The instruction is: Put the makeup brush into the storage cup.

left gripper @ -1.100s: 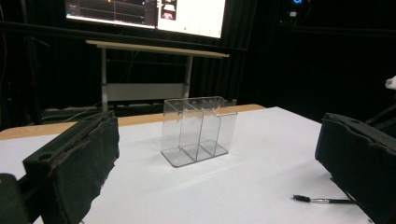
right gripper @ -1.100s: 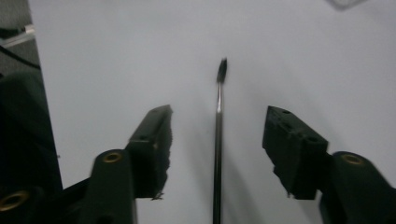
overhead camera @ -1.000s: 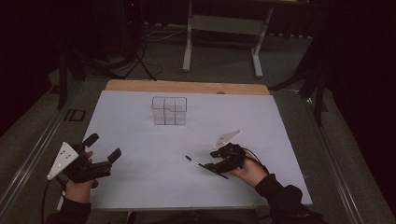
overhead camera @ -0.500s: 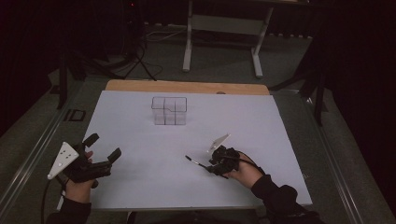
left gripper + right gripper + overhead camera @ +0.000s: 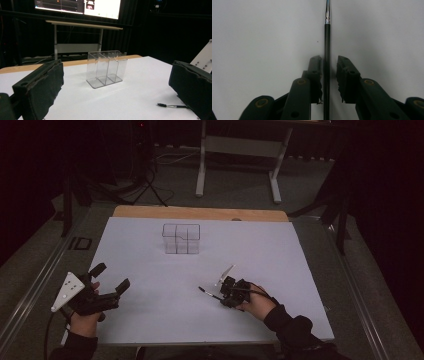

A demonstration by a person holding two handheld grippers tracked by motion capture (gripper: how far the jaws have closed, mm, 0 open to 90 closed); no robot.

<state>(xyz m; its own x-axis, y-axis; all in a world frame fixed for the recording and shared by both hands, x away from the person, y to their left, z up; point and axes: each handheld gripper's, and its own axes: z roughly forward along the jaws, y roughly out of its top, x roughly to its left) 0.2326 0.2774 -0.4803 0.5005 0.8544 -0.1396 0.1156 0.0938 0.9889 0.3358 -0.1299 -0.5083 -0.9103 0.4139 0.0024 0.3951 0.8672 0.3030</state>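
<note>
My right gripper point(image 5: 329, 75) had just been closing its jaws around the thin black brush point(image 5: 327, 50); the handle ran between the pads, touching the left one, with a sliver of gap at the other, so it was not yet clamped. The brush lay flat on the white bench point(image 5: 150, 320), nearer me than the clear organizer point(image 5: 181, 239), its metal tip pointing away from my hand. My left gripper point(image 5: 107, 282) rested well to the left of the brush, jaws spread wide and empty.
</note>
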